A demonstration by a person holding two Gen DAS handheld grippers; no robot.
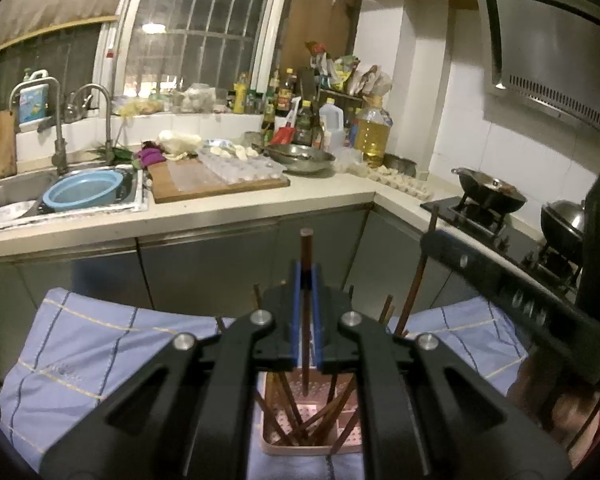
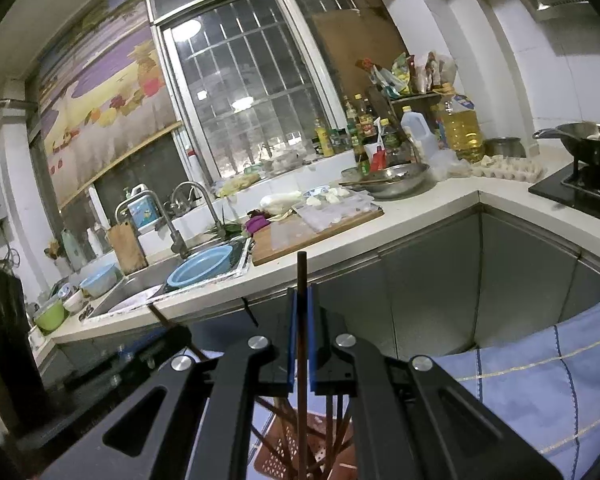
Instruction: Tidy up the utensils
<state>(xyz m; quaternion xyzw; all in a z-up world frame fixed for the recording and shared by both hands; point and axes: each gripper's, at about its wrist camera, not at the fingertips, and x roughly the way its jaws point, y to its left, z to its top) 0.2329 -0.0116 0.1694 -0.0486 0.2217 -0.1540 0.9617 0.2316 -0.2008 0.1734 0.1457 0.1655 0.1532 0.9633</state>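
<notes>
My left gripper point(image 1: 306, 276) is shut on a brown chopstick point(image 1: 306, 248) that stands upright, its lower end over a pink perforated holder point(image 1: 284, 446). Several more chopsticks point(image 1: 290, 408) lean inside the holder. The right gripper shows at the right of the left wrist view point(image 1: 500, 280), holding another chopstick point(image 1: 418, 276). In the right wrist view, my right gripper point(image 2: 301, 296) is shut on a dark chopstick point(image 2: 301, 272), upright above the same holder point(image 2: 276, 440). The left gripper's body shows at the lower left point(image 2: 140, 364).
The holder stands on a blue checked cloth point(image 1: 72, 352). Behind it run grey cabinet doors and a white counter point(image 1: 260, 208) with a sink point(image 1: 16, 192), blue basin point(image 1: 84, 190), cutting board point(image 1: 216, 188), metal bowl, bottles and a stove with woks point(image 1: 492, 192).
</notes>
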